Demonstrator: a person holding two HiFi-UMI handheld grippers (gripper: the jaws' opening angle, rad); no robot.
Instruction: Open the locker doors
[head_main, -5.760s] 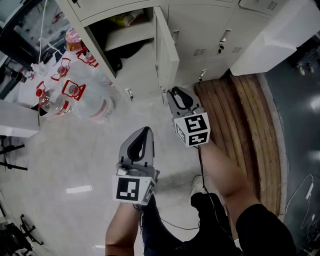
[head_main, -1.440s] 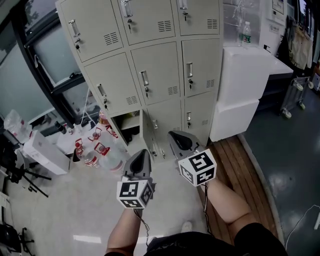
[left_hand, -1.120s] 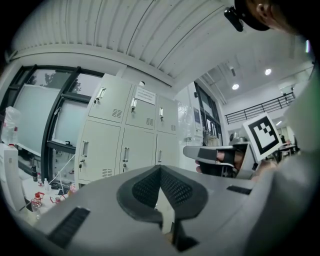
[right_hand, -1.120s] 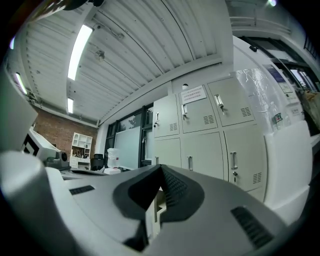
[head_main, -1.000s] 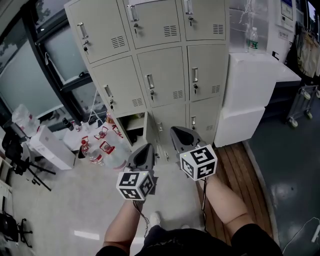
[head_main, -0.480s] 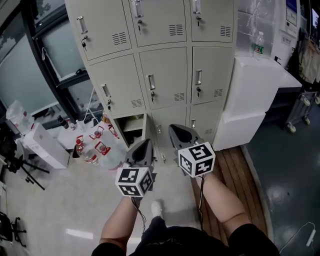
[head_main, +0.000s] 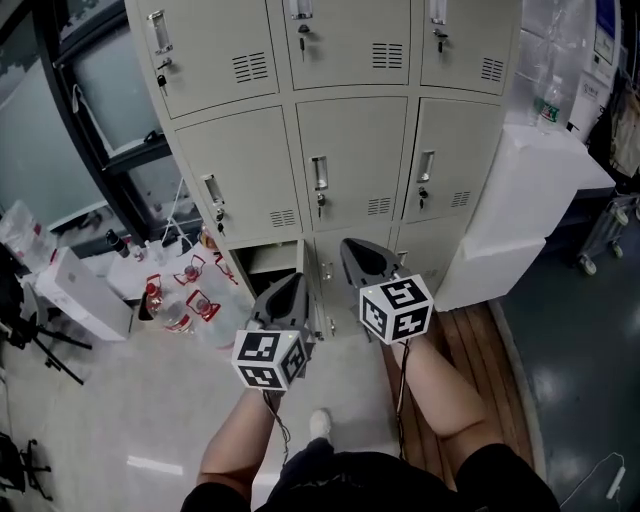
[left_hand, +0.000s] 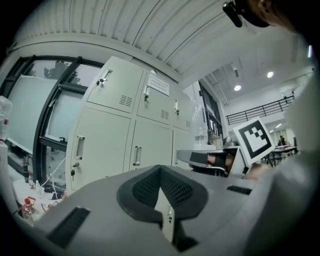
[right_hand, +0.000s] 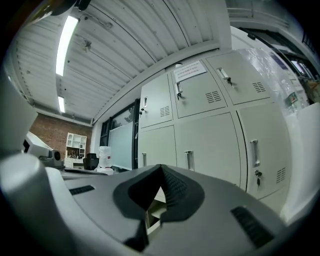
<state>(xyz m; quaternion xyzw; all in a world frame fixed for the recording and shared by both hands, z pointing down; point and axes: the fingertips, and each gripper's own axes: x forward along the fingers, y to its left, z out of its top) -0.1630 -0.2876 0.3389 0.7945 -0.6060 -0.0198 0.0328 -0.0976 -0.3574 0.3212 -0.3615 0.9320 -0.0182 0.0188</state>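
A beige locker bank (head_main: 355, 120) fills the top of the head view. Its upper and middle doors are closed, with handles such as the middle one (head_main: 319, 172). The bottom-left locker stands open, its door (head_main: 303, 272) swung outward and a shelf (head_main: 268, 258) showing inside. My left gripper (head_main: 293, 280) and right gripper (head_main: 352, 245) are held side by side in front of the bottom row, touching nothing. Both are shut and empty. In the left gripper view, closed doors (left_hand: 100, 145) rise ahead of the left gripper (left_hand: 160, 169). The right gripper (right_hand: 160, 167) points at closed doors (right_hand: 215, 150).
Water jugs with red handles (head_main: 185, 300) and a white box (head_main: 80, 295) sit on the floor at left, below a black-framed window (head_main: 90, 90). Stacked white boxes (head_main: 515, 210) with a bottle (head_main: 545, 100) stand right of the lockers. Wooden boards (head_main: 475, 350) lie at right.
The head view has lifted from the floor and the open bottom locker to the middle and upper rows, and the lockers look slightly nearer. Both grippers stay shut, side by side.
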